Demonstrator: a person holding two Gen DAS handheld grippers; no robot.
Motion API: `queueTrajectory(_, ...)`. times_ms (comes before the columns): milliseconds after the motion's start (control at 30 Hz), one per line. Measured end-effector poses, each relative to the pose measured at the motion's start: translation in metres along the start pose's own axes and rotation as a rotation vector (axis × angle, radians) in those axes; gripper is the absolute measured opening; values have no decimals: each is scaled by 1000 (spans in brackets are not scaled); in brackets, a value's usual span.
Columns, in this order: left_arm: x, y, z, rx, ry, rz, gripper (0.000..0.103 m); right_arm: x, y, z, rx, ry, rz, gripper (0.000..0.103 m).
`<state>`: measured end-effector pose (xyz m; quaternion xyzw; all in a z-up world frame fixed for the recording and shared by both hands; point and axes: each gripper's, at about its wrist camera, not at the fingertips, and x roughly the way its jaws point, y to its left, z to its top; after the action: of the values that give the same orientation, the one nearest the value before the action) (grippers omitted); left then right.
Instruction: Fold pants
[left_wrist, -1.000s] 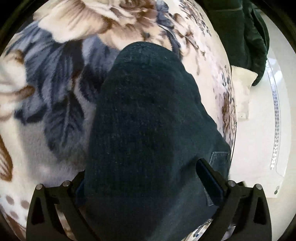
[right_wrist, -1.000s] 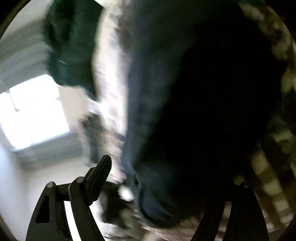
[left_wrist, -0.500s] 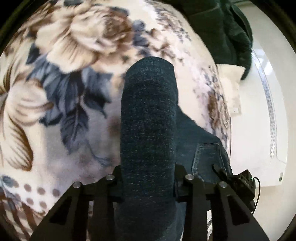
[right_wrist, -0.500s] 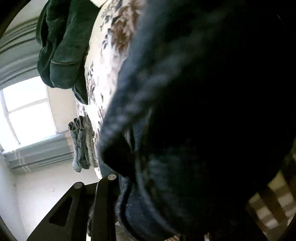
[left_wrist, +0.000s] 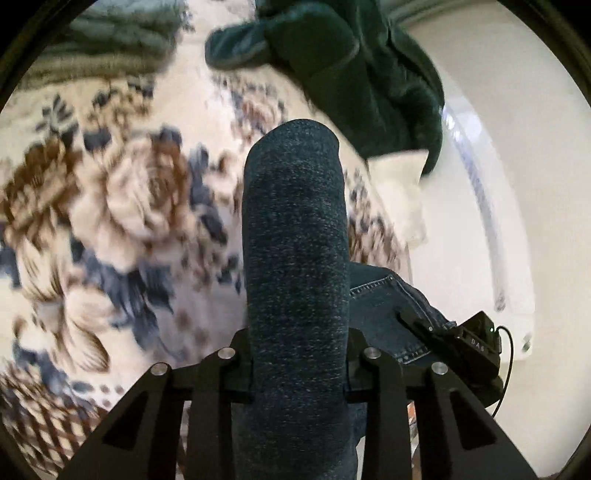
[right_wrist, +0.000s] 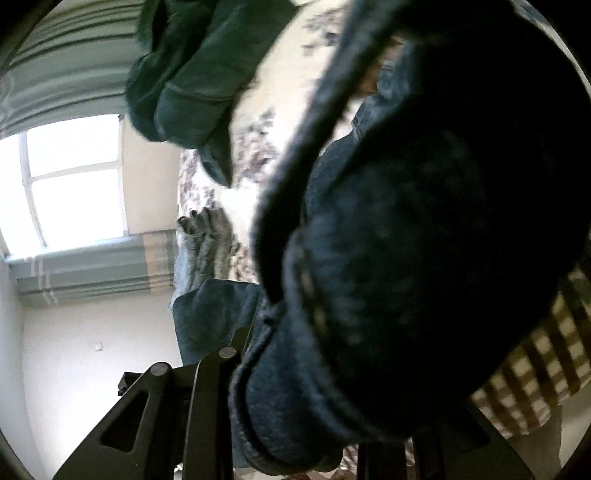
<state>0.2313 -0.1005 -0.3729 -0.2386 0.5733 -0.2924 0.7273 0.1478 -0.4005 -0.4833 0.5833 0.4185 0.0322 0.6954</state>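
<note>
We see the dark denim pants (left_wrist: 295, 258) bunched between the two fingers of the left gripper (left_wrist: 297, 365), a thick roll of fabric rising straight out from the jaws and filling the middle of the left wrist view. The jaws are closing, narrow, with both pads pressed against the denim. Just to the right, more of the pants hangs with a stitched pocket seam showing, and past it we make out the other handheld tool (left_wrist: 461, 347), its black housing carrying small pale letters too blurred for us to read with any confidence. In the right wrist view, the pants (right_wrist: 424, 258) swell close against the lens, a thick hem or waistband fold curling over the right gripper (right_wrist: 295, 373); only its left finger (right_wrist: 210, 398) shows, pushed against the cloth, the other hidden behind the fabric, and the jaws stand narrow on the denim. Beneath both tools lies a floral blanket (left_wrist: 129, 206) in cream, brown and blue. Farther off, a dark green garment (left_wrist: 362, 81) is heaped at the blanket's far edge, a cream cloth (left_wrist: 399, 192) beside it. In the right wrist view a window (right_wrist: 74, 181) glows beyond, with striped curtains (right_wrist: 66, 66) around it.
</note>
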Motion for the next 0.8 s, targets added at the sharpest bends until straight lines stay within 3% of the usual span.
queueTrajectory(133,-39,18,60,-35,-79,-30,27,33,67,1,-58,-9,30,28)
queueTrajectory(333,-106,63,178,-55,-173,-61,27,132,195,1,-165,-13,95,28)
queueTrajectory(600,-182,169,361,-54,-303,7,27,341,341,5,-246,19,229,28)
queueTrajectory(700,-180,229,397,-134,-308,18,27,426,366,2,-239,51,248,28)
queueTrajectory(800,-159,296,410,-194,-276,85,27,507,362,-8,-233,94,215,28)
